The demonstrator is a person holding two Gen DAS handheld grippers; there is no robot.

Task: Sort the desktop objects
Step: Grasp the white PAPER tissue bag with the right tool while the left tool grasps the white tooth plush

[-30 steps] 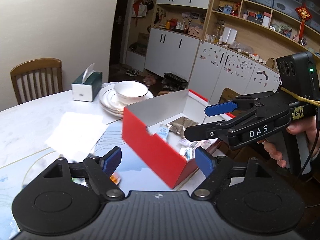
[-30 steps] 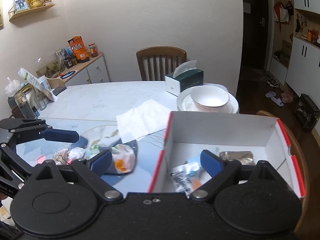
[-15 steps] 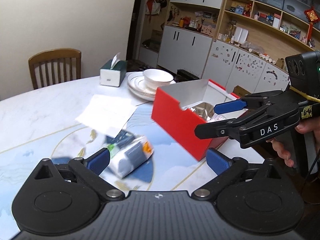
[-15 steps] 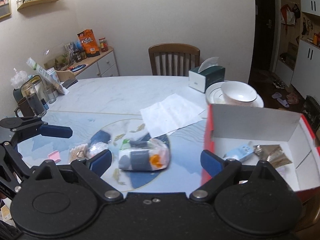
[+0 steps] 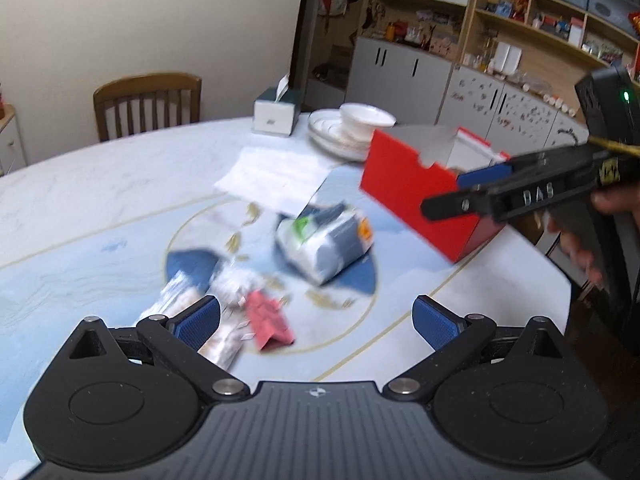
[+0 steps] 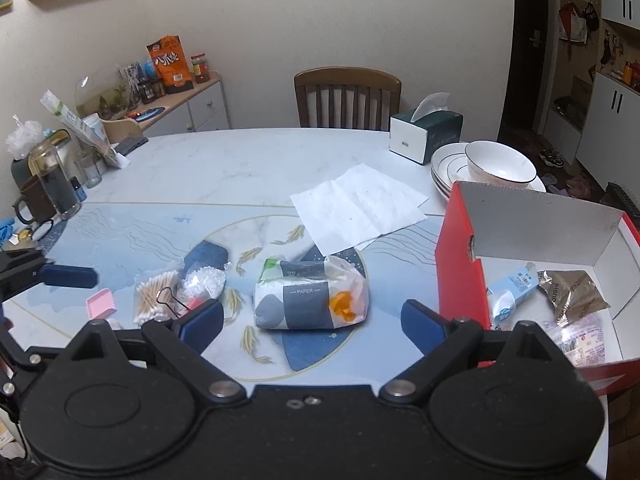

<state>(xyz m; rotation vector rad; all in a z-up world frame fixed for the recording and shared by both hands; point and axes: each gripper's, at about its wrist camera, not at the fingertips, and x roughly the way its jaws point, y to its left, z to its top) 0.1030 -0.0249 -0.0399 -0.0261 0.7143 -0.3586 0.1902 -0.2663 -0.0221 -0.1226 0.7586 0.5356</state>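
A red box (image 6: pixel 460 276) with a white inside stands at the table's right and holds several small packets (image 6: pixel 572 292); it also shows in the left wrist view (image 5: pixel 412 196). A soft tissue pack (image 6: pixel 310 294) lies on the blue table centre, also in the left wrist view (image 5: pixel 324 240). A bag of cotton swabs (image 6: pixel 154 294), a bag of white bits (image 6: pixel 202 282) and a pink item (image 6: pixel 100 302) lie to its left. My right gripper (image 6: pixel 312 322) is open and empty just in front of the tissue pack. My left gripper (image 5: pixel 316 322) is open and empty above the pink item (image 5: pixel 268 320).
A white paper sheet (image 6: pixel 360 204), a tissue box (image 6: pixel 424 130), and stacked plates with a bowl (image 6: pixel 496 168) sit at the back right. A glass pitcher and mug (image 6: pixel 48 184) stand at the far left. A wooden chair (image 6: pixel 348 96) is behind the table.
Both grippers have swung left, away from the red box and toward the loose items at the table's centre. Both stay open and empty.
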